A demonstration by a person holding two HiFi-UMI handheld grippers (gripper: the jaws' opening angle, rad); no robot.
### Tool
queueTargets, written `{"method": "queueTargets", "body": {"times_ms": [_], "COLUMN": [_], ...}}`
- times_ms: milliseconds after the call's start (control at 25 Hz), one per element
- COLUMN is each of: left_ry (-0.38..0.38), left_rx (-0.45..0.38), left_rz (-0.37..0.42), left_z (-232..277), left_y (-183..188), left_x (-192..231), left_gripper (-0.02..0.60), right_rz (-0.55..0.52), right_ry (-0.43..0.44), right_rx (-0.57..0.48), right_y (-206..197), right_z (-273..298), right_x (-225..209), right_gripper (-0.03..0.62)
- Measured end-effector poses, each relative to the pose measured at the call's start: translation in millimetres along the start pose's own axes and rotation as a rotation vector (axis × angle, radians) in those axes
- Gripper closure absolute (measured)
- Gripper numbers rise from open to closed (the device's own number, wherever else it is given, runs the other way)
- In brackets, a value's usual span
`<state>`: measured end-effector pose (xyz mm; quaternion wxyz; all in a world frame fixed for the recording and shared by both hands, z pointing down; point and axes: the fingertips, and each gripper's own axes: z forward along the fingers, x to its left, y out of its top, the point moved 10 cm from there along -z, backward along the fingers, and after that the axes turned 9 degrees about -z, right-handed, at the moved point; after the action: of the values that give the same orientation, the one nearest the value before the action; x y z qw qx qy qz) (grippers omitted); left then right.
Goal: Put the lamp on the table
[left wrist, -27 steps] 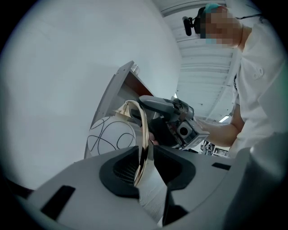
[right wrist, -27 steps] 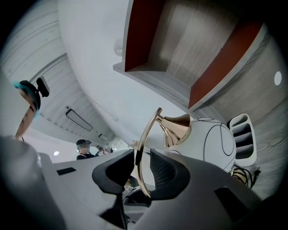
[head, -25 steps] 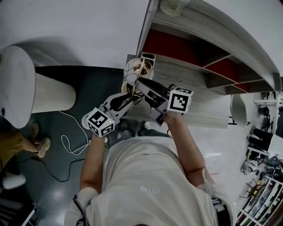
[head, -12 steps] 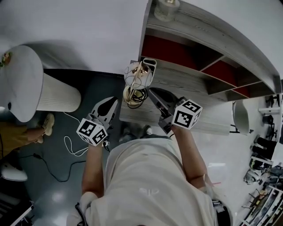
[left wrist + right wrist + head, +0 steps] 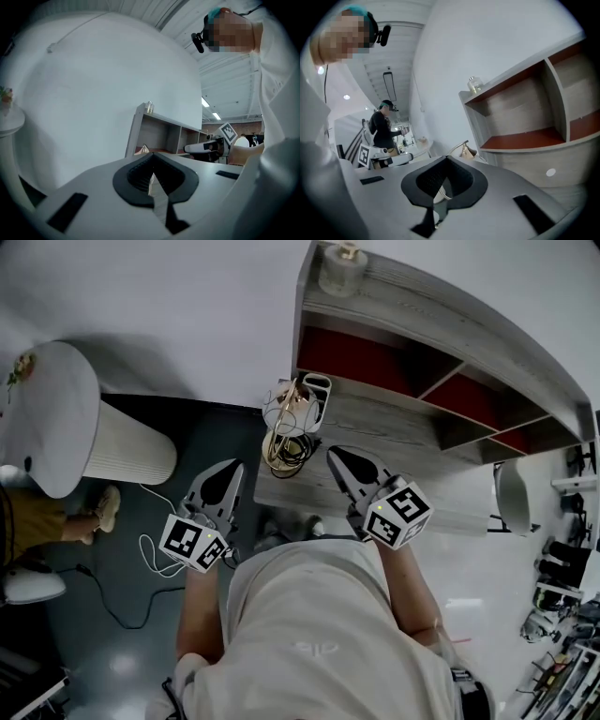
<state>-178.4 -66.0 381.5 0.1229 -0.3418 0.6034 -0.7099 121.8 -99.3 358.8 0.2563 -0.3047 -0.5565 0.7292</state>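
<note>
A wire-cage lamp [image 5: 289, 422] with a brass base and a coiled cord stands on the left end of the grey wooden table [image 5: 394, 432]. Nothing holds it. My left gripper [image 5: 228, 474] hangs over the dark floor, below and left of the lamp, its jaws together and empty. My right gripper [image 5: 339, 457] is over the table's front edge, just right of the lamp, also shut and empty. In the right gripper view the lamp [image 5: 465, 150] shows beyond the closed right gripper [image 5: 446, 161]. In the left gripper view, only the lamp's tip [image 5: 143, 149] peeks above the left gripper [image 5: 152, 161].
The table carries a shelf unit with red-floored compartments [image 5: 375, 348] and a glass jar [image 5: 337, 268] on top. A white round pedestal table [image 5: 56, 418] stands at the left. A white cable [image 5: 141, 547] lies on the floor. Another person's shoe [image 5: 101, 510] is nearby.
Both grippers were at the lamp a second ago. They have let go and drawn back toward the person, and the lamp stays standing on the table.
</note>
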Motion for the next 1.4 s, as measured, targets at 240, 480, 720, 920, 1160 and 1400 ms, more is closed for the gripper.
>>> {"method": "queueTargets", "body": {"times_ms": [240,480,720,920,1160,1400], "left_ry": [-0.003,-0.021,0.002,0.014,0.010,0.013], "left_rx": [0.011,0.061,0.046,0.038,0.035,0.042], "left_rz": [0.079,0.132,0.102,0.071,0.054,0.049], "left_z": [-0.6,0.5,-1.2,-5.4,-7.9,-6.9], "left_y": [3.5,-1.7,-4.1,-2.5,-4.1,-5.3], "left_x": [-22.3,-38.0,-36.6,-30.2,-26.9,-25.6], "left_gripper": [0.566,0.566,0.566,0.566,0.566,0.566], "right_rz": [-0.108,-0.123,-0.139,-0.147,-0.151,-0.147], "right_ry": [-0.056,-0.069,-0.074,-0.072,-0.065,-0.059], "right_rx": [0.009,-0.007,0.004,0.012,0.025,0.032], "right_y": [-1.5,-6.2,-8.3,-6.7,-9.4,-10.0], "right_z": [-10.4,-12.4,-12.7,-11.4,-8.5,-5.7], "right_x": [6.0,12.5,17.7,22.6,26.7,27.3], "right_gripper": [0.566,0.566,0.566,0.566,0.566,0.566]}}
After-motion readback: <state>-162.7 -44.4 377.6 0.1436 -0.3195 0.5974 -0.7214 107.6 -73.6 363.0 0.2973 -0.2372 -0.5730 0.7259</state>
